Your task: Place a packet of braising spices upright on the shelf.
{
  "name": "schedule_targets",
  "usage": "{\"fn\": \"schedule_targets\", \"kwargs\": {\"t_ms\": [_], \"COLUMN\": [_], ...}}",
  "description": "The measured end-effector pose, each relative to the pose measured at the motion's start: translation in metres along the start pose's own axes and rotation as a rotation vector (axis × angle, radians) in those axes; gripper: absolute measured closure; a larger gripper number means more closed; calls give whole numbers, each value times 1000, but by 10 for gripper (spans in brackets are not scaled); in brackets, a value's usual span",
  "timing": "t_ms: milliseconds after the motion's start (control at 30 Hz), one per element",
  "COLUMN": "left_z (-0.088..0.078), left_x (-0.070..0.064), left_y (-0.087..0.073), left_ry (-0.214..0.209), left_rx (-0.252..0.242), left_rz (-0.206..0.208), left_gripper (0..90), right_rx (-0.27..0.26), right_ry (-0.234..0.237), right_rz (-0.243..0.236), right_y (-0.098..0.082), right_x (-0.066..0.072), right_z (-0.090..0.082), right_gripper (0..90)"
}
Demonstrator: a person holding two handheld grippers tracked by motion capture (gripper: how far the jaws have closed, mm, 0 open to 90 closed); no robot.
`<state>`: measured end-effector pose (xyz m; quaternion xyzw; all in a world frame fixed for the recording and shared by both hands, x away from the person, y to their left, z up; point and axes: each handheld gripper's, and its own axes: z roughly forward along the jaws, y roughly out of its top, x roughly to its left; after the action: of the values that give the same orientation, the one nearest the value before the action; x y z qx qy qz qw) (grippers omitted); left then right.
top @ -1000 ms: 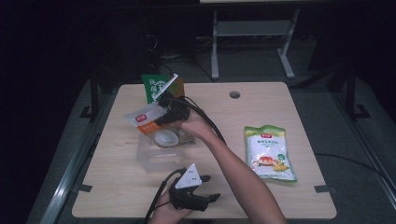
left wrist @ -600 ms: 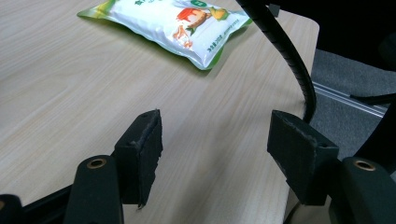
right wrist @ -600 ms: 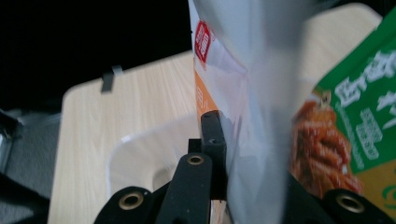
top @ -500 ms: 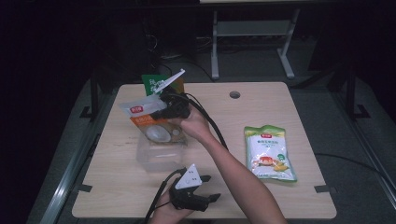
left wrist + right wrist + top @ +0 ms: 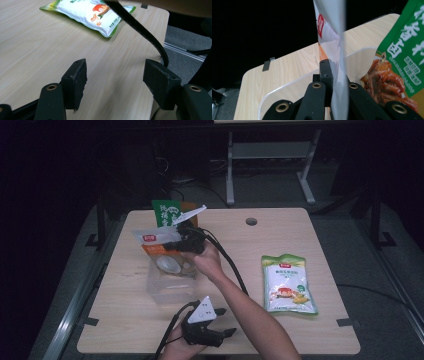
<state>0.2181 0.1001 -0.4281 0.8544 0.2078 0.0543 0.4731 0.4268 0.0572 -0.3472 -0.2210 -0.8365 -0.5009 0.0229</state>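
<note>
My right gripper [image 5: 176, 243] is shut on the top edge of a white and orange pouch [image 5: 156, 240], which hangs tilted over a clear plastic container [image 5: 167, 292] on the left half of the table. In the right gripper view the jaws [image 5: 334, 68] pinch the pouch's thin edge [image 5: 329, 22] above the container's rim [image 5: 287, 87]. A green pouch [image 5: 166, 212] stands just behind the container, and its printed front [image 5: 402, 50] is close on the right. My left gripper [image 5: 226, 322] rests open near the table's front edge, with nothing between its jaws [image 5: 115, 75].
A green and white pouch [image 5: 287, 285] lies flat on the right half of the wooden table [image 5: 260, 245]; the left gripper view catches it too [image 5: 92, 12]. A black cable [image 5: 232, 265] trails from my right gripper along the forearm. The floor beyond the table is dark.
The right gripper rose a little with the white pouch, then came back down; the pouch now hangs steeper, its lower end in the container. The left gripper has stayed put.
</note>
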Motion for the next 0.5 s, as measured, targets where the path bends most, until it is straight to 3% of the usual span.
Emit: {"fn": "schedule_targets", "kwargs": {"t_ms": [100, 200, 267, 500], "left_z": [0, 0, 0, 2], "left_x": [0, 0, 0, -2], "left_y": [0, 0, 0, 0], "left_ry": [0, 1, 3, 1], "left_rx": [-1, -1, -3, 6], "left_rz": [1, 2, 2, 3], "left_gripper": [348, 348, 348, 348], "right_rx": [-2, 13, 37, 85], "right_ry": [-1, -21, -18, -62], "right_rz": [14, -29, -31, -44], "right_y": [-5, -4, -4, -3], "right_x": [-2, 3, 3, -2], "right_z": [3, 4, 4, -14], "right_gripper": [897, 889, 854, 736]}}
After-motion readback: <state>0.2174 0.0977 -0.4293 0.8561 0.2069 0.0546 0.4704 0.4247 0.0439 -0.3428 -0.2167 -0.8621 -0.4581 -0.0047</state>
